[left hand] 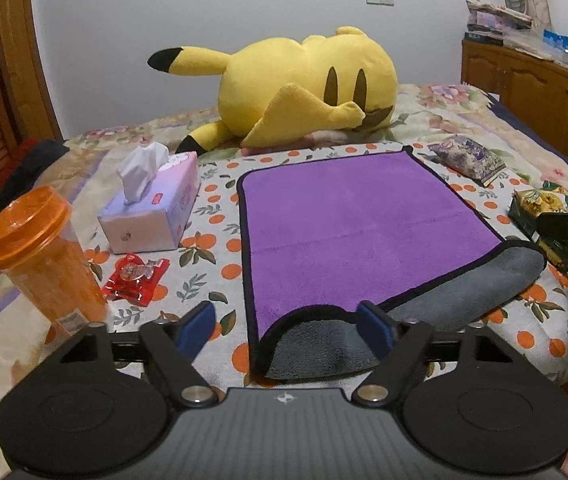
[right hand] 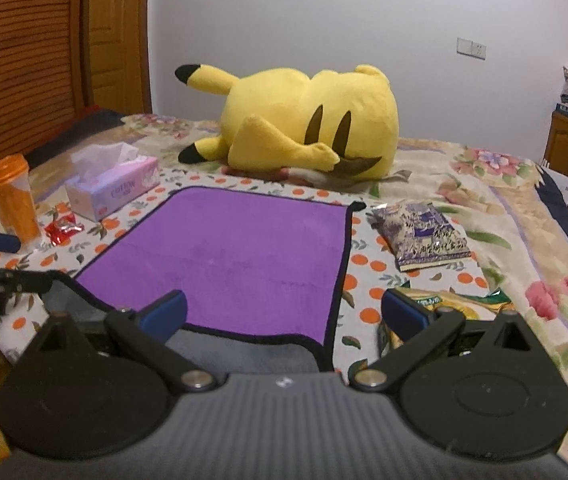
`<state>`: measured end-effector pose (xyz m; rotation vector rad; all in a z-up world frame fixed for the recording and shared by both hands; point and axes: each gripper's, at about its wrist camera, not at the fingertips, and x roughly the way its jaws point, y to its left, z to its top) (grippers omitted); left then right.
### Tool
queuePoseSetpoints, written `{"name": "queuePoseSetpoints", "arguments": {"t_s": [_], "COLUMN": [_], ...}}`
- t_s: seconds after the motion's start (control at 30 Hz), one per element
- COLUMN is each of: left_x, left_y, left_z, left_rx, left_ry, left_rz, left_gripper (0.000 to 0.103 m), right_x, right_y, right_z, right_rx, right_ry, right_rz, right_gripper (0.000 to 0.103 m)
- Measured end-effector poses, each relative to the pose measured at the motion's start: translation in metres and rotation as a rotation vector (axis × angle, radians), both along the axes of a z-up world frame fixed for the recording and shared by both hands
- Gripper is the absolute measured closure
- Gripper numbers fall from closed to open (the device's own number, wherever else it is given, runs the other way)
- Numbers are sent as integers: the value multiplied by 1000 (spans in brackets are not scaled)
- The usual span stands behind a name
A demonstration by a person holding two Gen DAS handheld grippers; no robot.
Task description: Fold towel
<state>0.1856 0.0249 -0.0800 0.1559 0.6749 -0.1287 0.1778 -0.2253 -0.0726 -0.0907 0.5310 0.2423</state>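
Note:
A purple towel with a black hem and a grey underside lies flat on an orange-print cloth on the bed; it also shows in the right wrist view. Its near edge is turned up, showing grey. My left gripper is open, its jaws either side of the towel's near left corner, low over the cloth. My right gripper is open, its jaws either side of the towel's near right corner. Neither gripper holds the towel.
A yellow plush toy lies behind the towel. A tissue box, an orange cup and a red packet lie left. A purple snack bag and a green-yellow bag lie right. A wooden cabinet stands far right.

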Motion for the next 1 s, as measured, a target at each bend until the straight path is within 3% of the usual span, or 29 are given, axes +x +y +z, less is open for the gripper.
{"name": "queuePoseSetpoints", "arguments": {"t_s": [0.07, 0.17, 0.37, 0.5, 0.8, 1.0], "left_x": [3, 7, 16, 21, 26, 27], "left_y": [1, 2, 9, 14, 16, 17], "left_z": [-2, -6, -14, -20, -31, -34], "left_rx": [-11, -14, -38, -43, -39, -50], "left_ry": [14, 34, 77, 102, 158, 178], "left_rz": [-10, -19, -14, -2, 11, 11], "left_gripper": [36, 42, 43, 43, 46, 54], "right_x": [3, 9, 18, 23, 34, 40], "right_y": [0, 1, 1, 1, -7, -12], "right_z": [-3, -9, -22, -29, -43, -46], "right_rx": [-4, -11, -6, -5, -18, 0], "right_ry": [20, 51, 129, 179, 239, 261], "right_rz": [8, 20, 44, 58, 33, 40], "right_gripper": [0, 0, 1, 14, 14, 18]}}
